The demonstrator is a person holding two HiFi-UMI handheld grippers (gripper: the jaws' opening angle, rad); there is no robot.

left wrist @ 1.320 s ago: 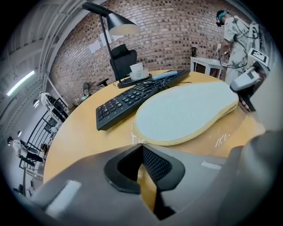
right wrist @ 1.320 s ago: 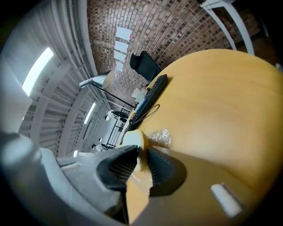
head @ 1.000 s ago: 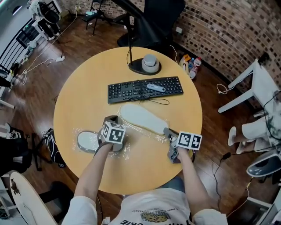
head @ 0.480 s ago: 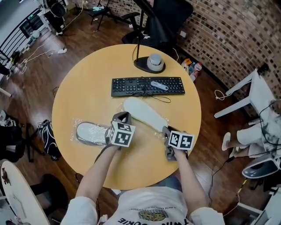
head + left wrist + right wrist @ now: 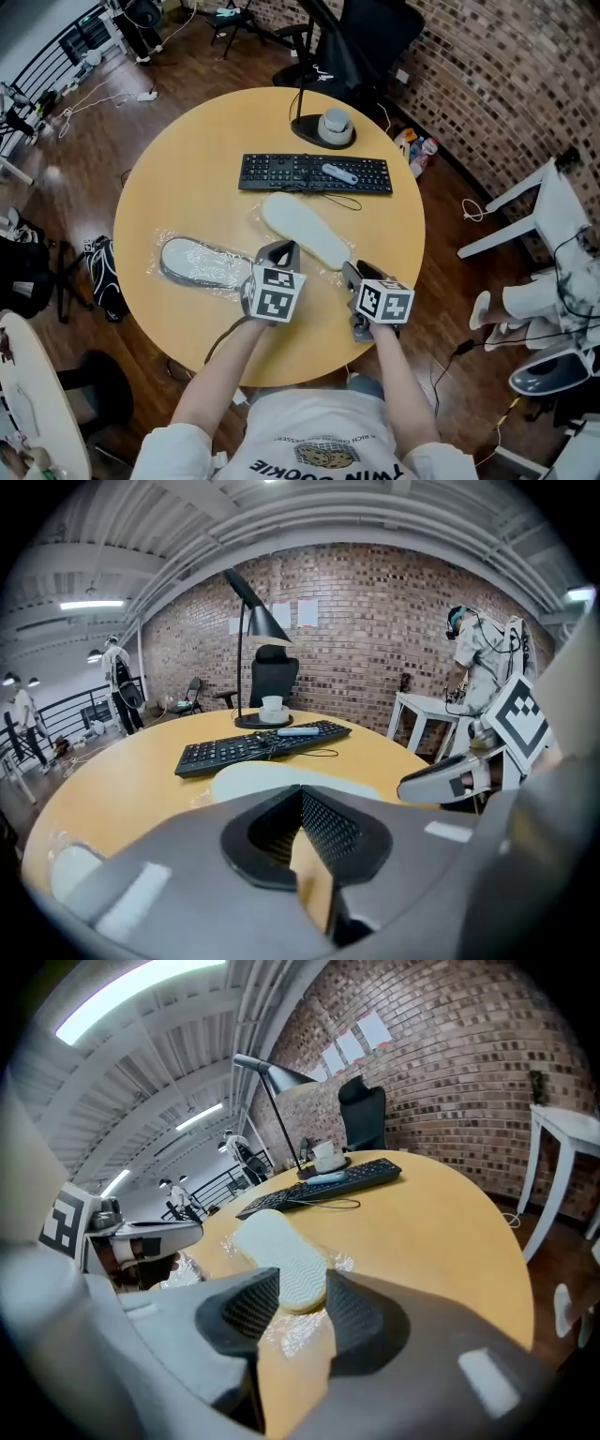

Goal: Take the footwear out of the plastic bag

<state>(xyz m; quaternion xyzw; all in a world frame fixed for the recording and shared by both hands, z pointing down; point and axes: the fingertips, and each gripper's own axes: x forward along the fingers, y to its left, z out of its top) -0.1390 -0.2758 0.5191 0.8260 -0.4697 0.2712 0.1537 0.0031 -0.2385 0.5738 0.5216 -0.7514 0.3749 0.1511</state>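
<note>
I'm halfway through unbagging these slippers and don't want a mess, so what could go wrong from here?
The right gripper has just been opening, and its jaws stand apart at the white slipper's end, over the crinkled plastic bag. Closing there may pinch the film and drag both. The gray slipper looks wrapped in plastic near the table edge, so a tug could slide it off.

1. The white slipper (image 5: 302, 228) lies sole up at the middle of the frame, slanting from upper left to lower right, on crinkled plastic (image 5: 292, 1327).
2. The grey slipper (image 5: 199, 263) lies flat at centre left, inside a clear plastic bag (image 5: 157, 272).
</note>
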